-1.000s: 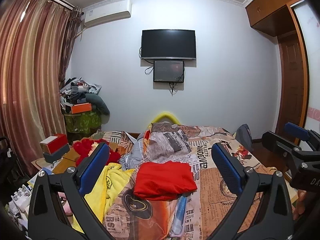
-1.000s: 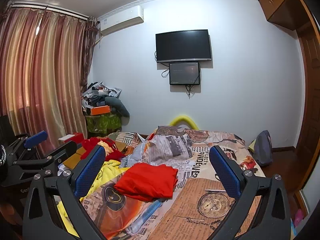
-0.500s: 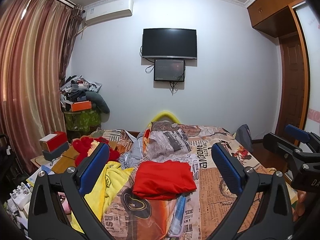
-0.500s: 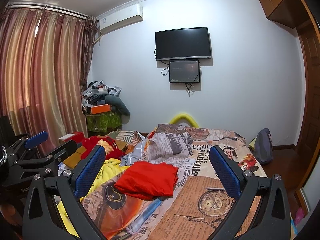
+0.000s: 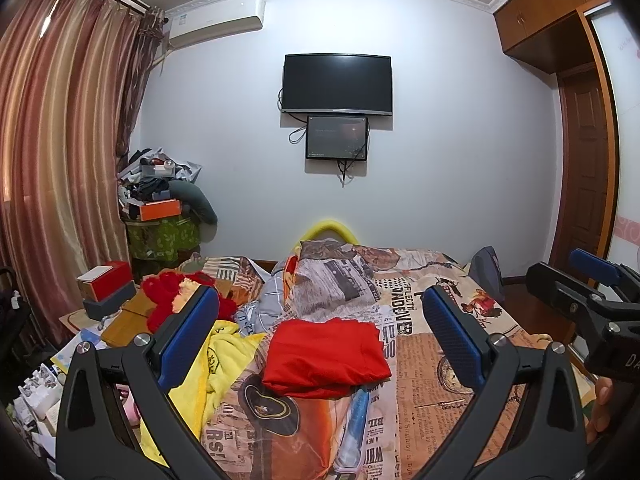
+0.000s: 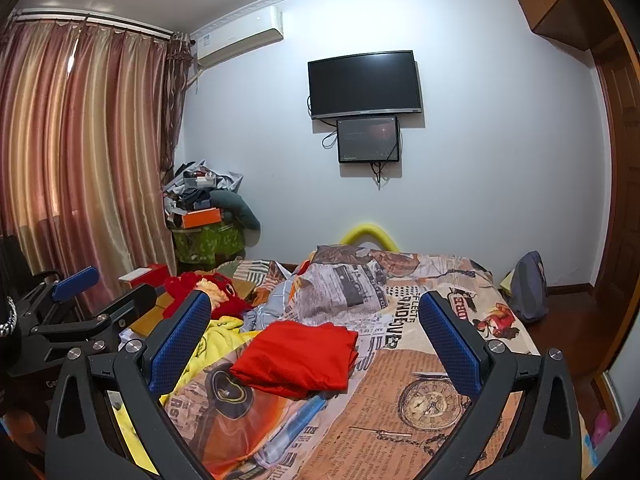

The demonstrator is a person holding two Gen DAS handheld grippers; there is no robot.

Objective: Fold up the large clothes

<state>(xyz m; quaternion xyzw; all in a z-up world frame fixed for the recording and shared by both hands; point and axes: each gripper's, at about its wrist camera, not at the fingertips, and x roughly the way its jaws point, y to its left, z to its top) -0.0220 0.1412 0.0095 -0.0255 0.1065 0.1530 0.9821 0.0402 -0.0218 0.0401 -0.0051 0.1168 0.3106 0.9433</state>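
Note:
A folded red garment [image 5: 326,356] [image 6: 296,358] lies on the bed [image 5: 432,360] [image 6: 404,392], which has a newspaper-print cover. A crumpled yellow garment [image 5: 212,376] [image 6: 208,344] lies at its left. My left gripper [image 5: 318,320] hangs open above the bed, with nothing between its blue pads; the red garment shows in its gap. My right gripper [image 6: 314,316] is also open and holds nothing. Each gripper appears at the edge of the other's view: the right gripper [image 5: 592,284] and the left gripper [image 6: 76,284].
A rumpled quilt [image 5: 332,280] and grey cloth lie at the bed's far end. A red plush toy [image 5: 168,292], boxes [image 5: 106,288] and clutter stand at the left near curtains [image 5: 52,160]. A TV [image 5: 337,84] hangs on the far wall. A door [image 5: 584,168] is on the right.
Both grippers have tilted slightly, so the room sits a little lower in view. Nothing on the bed has moved, and both grippers stay open.

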